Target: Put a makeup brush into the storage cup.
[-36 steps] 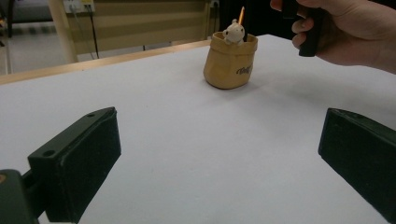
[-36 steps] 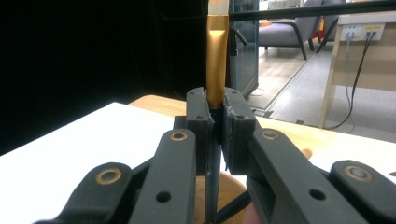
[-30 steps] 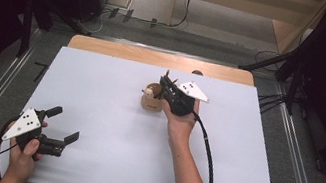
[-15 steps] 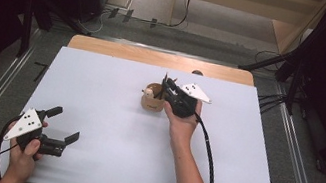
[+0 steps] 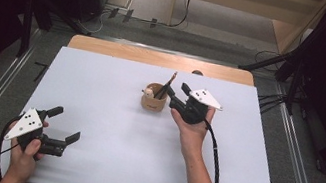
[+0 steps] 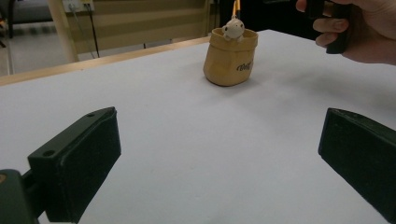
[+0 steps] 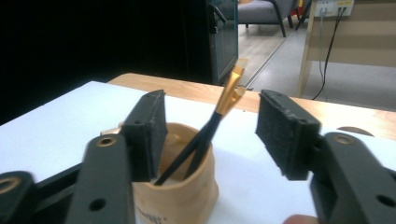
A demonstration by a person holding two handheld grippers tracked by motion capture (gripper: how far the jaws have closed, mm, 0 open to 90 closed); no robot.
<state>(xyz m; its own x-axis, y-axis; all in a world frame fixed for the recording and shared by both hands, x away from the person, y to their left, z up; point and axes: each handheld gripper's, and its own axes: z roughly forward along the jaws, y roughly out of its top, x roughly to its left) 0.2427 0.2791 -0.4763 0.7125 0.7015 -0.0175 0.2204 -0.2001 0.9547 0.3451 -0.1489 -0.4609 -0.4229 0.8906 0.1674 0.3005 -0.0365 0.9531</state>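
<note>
A tan fabric pouch (image 5: 153,103) stands mid-table with a small white figurine (image 5: 149,91) and black-handled brushes (image 5: 167,85) with gold ferrules leaning out of it. My right gripper (image 5: 177,93) sits just right of the pouch, aimed at it. Its jaws have just been opening and touch nothing. In the right gripper view the brushes (image 7: 219,116) rise from the pouch (image 7: 182,196) in the gap of the right gripper (image 7: 215,126). My left gripper (image 5: 63,125) rests open near the front left corner, far from the pouch (image 6: 229,58).
The white tabletop (image 5: 117,78) ends in a wooden strip (image 5: 156,58) at the far edge. A black cable (image 5: 214,151) trails from the right gripper along the forearm. Metal rails (image 5: 296,160) run beside the table, with floor cables beyond.
The right gripper has let go of the brush, spread its jaws and drawn back slightly to the right of the pouch. The left gripper has stayed put.
</note>
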